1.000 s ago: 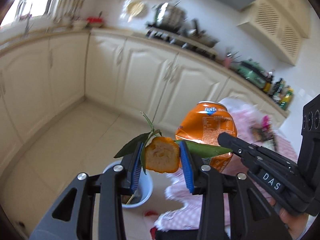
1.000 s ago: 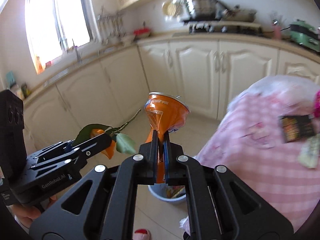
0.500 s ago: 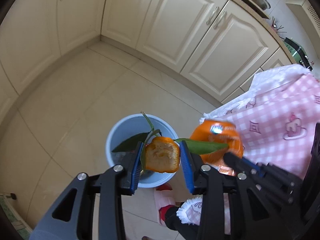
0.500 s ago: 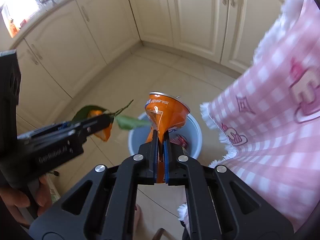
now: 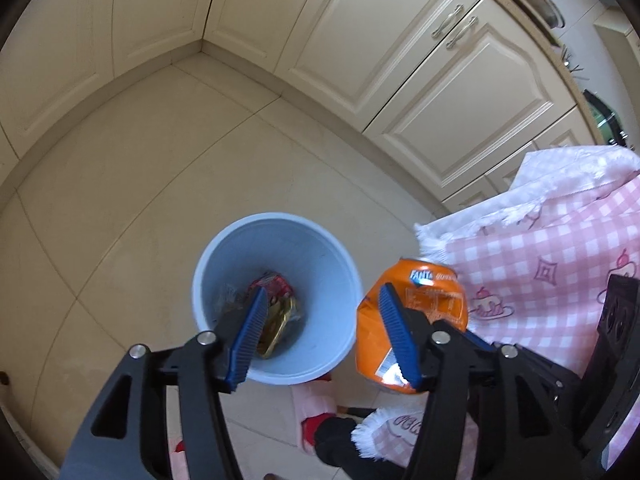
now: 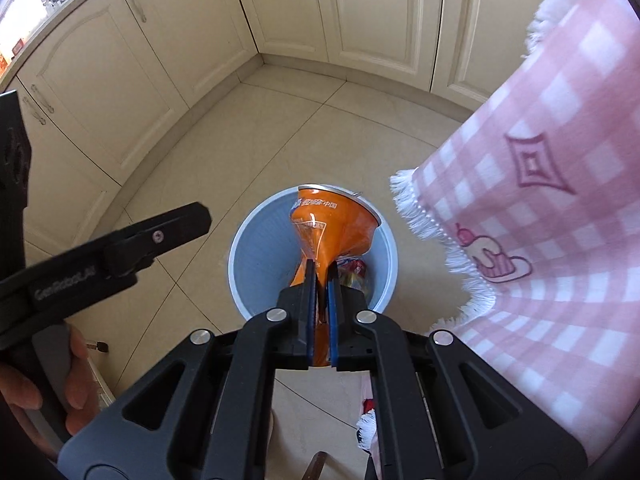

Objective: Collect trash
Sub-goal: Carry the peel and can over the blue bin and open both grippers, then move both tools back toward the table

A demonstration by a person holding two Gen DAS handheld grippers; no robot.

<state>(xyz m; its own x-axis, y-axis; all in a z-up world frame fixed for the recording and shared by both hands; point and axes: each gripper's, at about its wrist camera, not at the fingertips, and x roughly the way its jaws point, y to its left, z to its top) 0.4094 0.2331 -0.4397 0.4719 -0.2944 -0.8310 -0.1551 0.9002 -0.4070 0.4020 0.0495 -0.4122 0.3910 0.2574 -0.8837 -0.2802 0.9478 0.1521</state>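
A light blue trash bin (image 5: 332,264) stands on the tiled floor with wrappers (image 5: 276,304) in its bottom. My left gripper (image 5: 322,316) is open and empty right above the bin. My right gripper (image 6: 321,280) is shut on a crushed orange Fanta can (image 6: 332,224) and holds it over the bin (image 6: 256,256). In the left wrist view the can (image 5: 416,308) hangs just right of the bin's rim. The orange peel with leaves is not in view.
A pink checked tablecloth (image 5: 560,280) hangs off a table to the right of the bin, also in the right wrist view (image 6: 540,160). Cream cabinets (image 5: 360,40) line the walls. A foot in a pink slipper (image 5: 316,424) is beside the bin.
My left gripper has opened and the orange peel with leaves is gone from it. Both grippers have come closer over the bin. The right gripper still holds the can.
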